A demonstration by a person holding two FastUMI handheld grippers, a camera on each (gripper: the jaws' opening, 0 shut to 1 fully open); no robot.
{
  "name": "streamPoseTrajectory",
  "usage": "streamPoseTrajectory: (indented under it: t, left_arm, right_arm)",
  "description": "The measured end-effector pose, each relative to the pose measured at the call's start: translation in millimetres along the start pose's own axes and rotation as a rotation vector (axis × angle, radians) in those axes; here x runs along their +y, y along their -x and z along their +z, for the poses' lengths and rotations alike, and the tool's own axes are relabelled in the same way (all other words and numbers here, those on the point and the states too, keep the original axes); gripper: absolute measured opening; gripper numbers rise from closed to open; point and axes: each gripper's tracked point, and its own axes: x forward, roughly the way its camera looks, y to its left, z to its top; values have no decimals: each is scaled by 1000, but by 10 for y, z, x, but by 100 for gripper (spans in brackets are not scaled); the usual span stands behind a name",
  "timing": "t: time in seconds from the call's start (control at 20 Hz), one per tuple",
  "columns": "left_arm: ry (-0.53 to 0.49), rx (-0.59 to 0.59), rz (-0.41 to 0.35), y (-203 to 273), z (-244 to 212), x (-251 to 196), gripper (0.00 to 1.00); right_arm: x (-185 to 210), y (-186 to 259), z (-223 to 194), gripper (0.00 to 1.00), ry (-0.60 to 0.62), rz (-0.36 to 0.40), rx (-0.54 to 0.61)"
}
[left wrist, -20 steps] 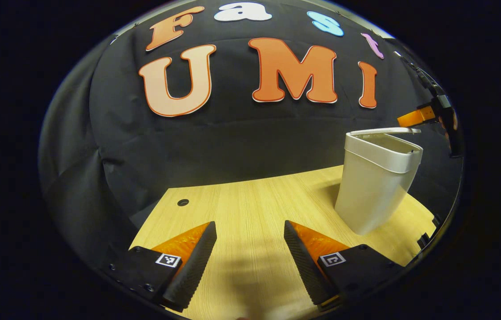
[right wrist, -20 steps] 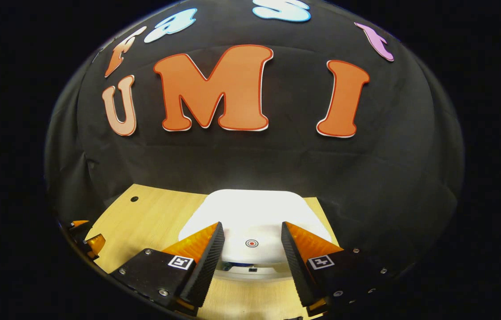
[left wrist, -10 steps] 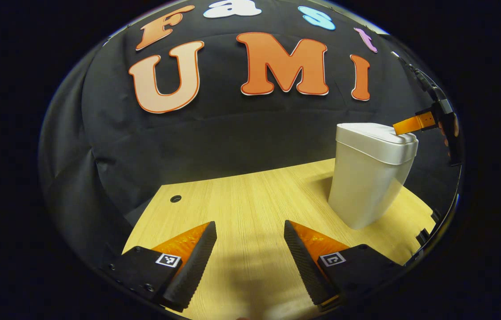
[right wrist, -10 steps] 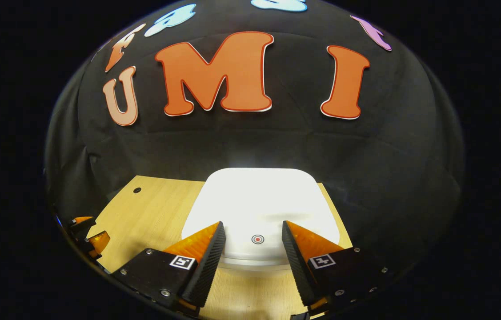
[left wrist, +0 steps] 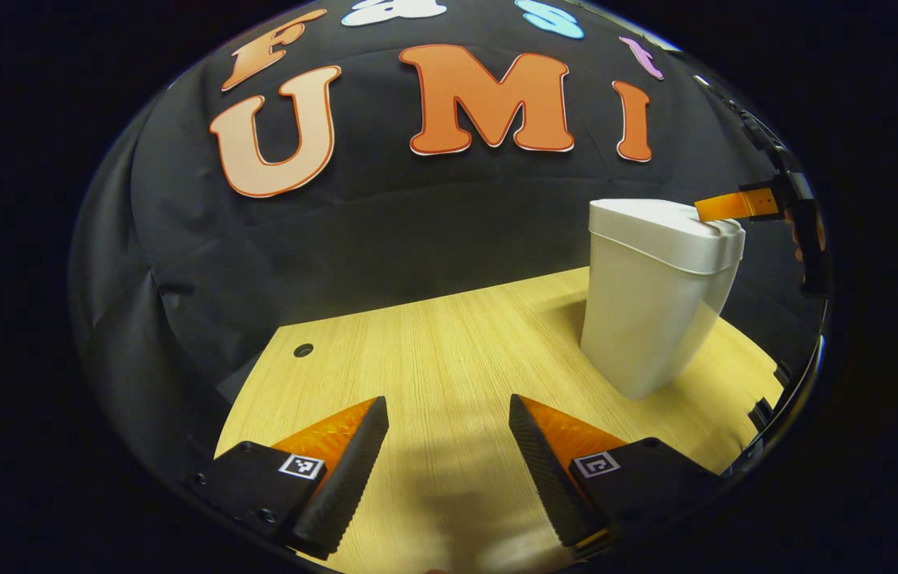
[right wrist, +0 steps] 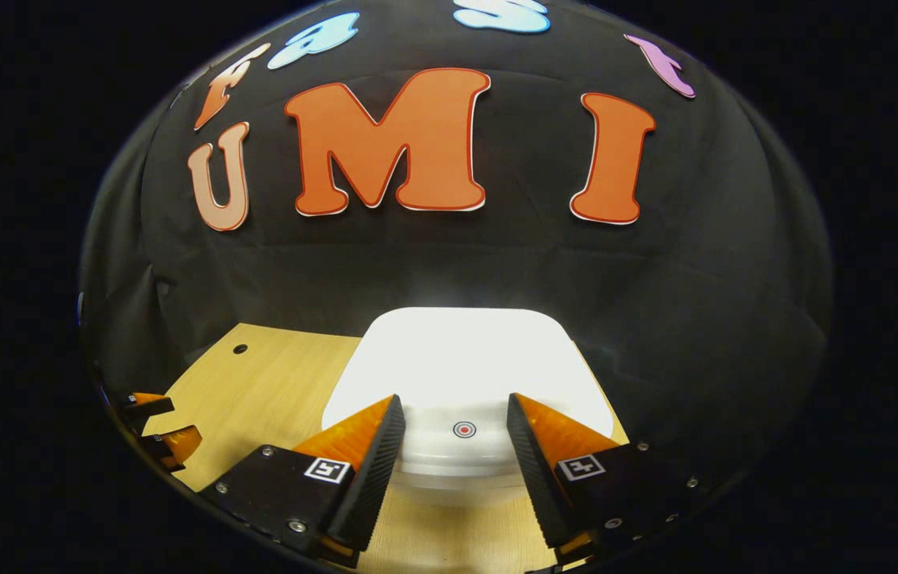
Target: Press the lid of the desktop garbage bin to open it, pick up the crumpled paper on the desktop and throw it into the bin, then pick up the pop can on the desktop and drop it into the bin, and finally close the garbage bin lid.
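The white desktop bin (left wrist: pixel 652 311) stands on the wooden table (left wrist: pixel 433 351) at the right of the left gripper view, its lid (left wrist: pixel 660 219) lying flat and shut. My right gripper's fingers (left wrist: pixel 723 208) rest at the lid's right edge. In the right gripper view the lid (right wrist: pixel 464 359) lies just below my right gripper (right wrist: pixel 454 399), which is open, with the lid's red dot mark (right wrist: pixel 464 430) between its fingers. My left gripper (left wrist: pixel 447 402) hovers open over bare table, well left of the bin, holding nothing.
A small round hole (left wrist: pixel 303 350) sits near the table's far left corner, also seen as the hole (right wrist: pixel 240 348) in the right gripper view. The black cloth wall stands close behind the bin. My left gripper (right wrist: pixel 155 422) shows at that view's left edge.
The bin lid, ajar one second ago, has come down and is shut under my right gripper. My left gripper has drifted slightly, still open.
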Motion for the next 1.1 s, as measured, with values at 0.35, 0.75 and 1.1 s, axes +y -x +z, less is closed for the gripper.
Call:
streamPoseTrajectory:
  t: [0.35,0.75,1.1]
  left_arm:
    - [-10,-1,-22,-8,52,-23,98]
    - [-7,-82,10,109,315,185,97]
    - [39,-182,61,238,697,435,97]
  right_arm:
    - [2,9,-28,81,-26,3,-30]
    - [10,43,26,86,-19,-23,-107]
    - [413,154,91,88,20,54,-149]
